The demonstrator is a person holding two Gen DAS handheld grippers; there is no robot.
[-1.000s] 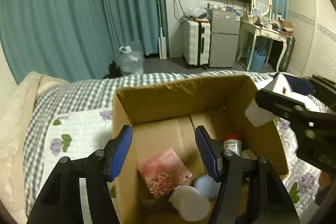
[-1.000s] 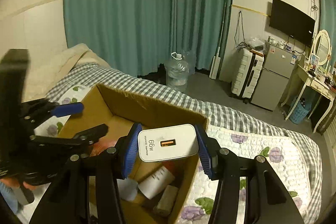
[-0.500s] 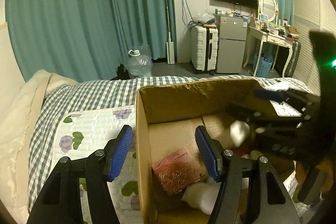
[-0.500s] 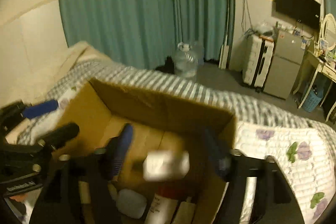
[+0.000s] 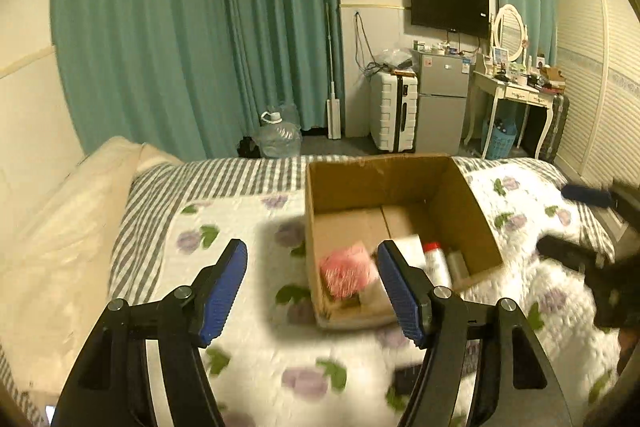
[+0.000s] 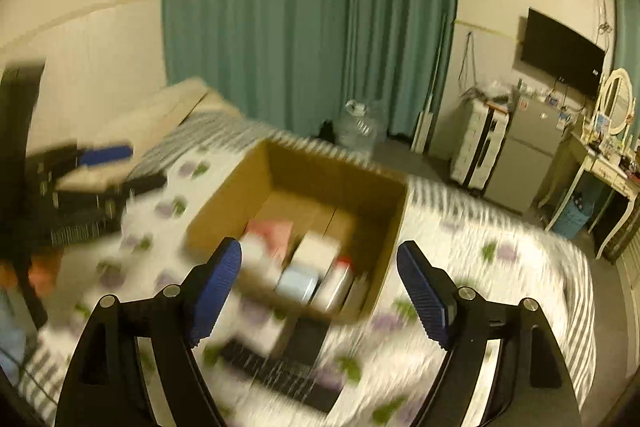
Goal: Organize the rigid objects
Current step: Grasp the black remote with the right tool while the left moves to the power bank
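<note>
An open cardboard box (image 5: 472,215) (image 6: 384,211) sits on the flowered quilt. Inside lie a pink packet (image 5: 346,267) (image 6: 272,233), a white charger block (image 6: 316,247), a red-capped white bottle (image 5: 436,259) (image 6: 338,279) and a pale blue item (image 6: 296,285). My left gripper (image 5: 312,291) is open and empty, held back from the box's near left corner. My right gripper (image 6: 320,291) is open and empty, above the box's near edge. Each gripper shows blurred at the edge of the other's view.
Flat dark objects (image 6: 280,371) lie on the quilt in front of the box; the right wrist view is blurred. A cream pillow (image 5: 60,219) lies at the left. Beyond the bed stand a water jug (image 5: 278,137), a suitcase (image 5: 394,115), a small fridge (image 5: 442,95) and a dressing table (image 5: 516,91).
My right gripper opened and let the white charger drop into the box, then drew back. My left gripper pulled back and left, away from the box.
</note>
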